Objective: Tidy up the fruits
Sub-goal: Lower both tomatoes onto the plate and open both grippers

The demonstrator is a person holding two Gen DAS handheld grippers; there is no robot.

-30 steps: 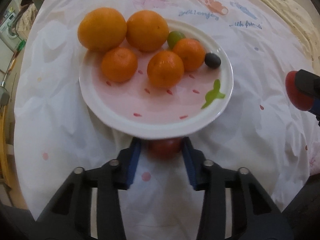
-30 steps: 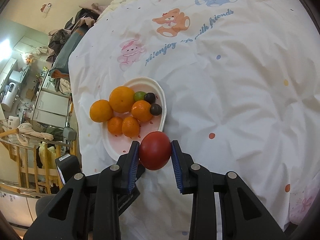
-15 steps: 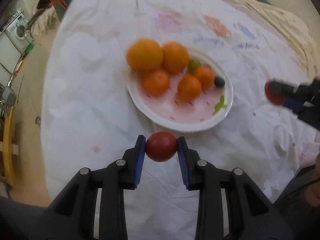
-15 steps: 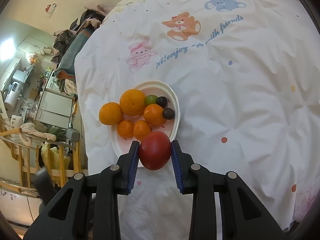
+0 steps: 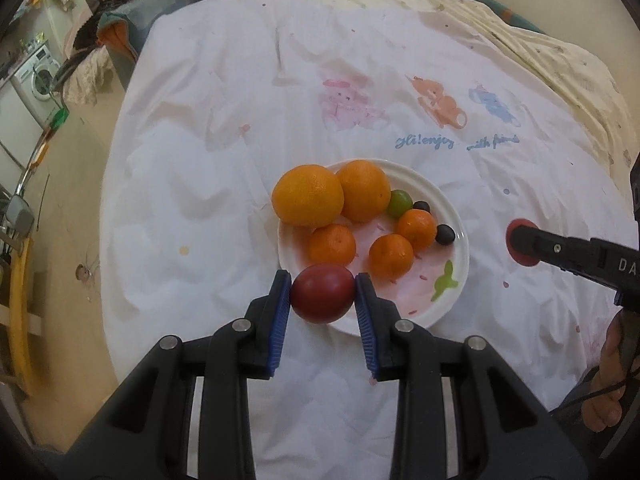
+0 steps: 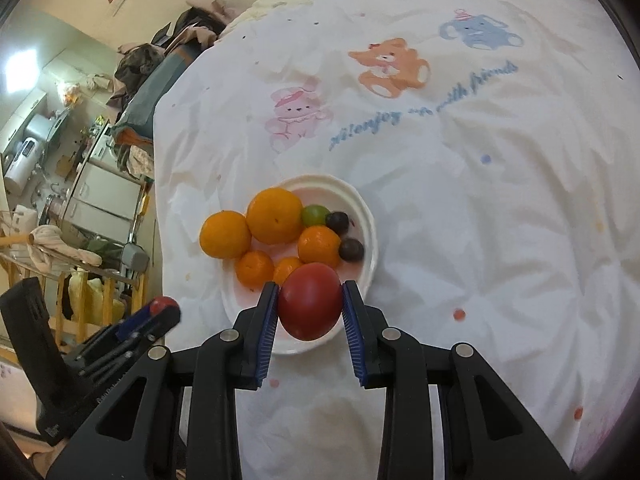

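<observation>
Both grippers have a red fruit clamped right now. The left gripper (image 5: pixel 322 298) is squeezing a dark red fruit (image 5: pixel 322 298) between its blue pads, sitting over the near rim of the white plate (image 5: pixel 460 264). A second ago that fruit was tucked down under the plate's near edge and the plate filled the left view; now the gripper has pulled back and up, so the plate looks much smaller and the whole cartoon-print sheet (image 5: pixel 360 80) shows.

The right gripper (image 6: pixel 309 307) is closed on its own red fruit (image 6: pixel 309 302), also above the plate's near edge, barely changed from before.

On the plate: two big oranges (image 5: pixel 308 195), three small ones, a green fruit (image 5: pixel 400 203) and two dark ones.
</observation>
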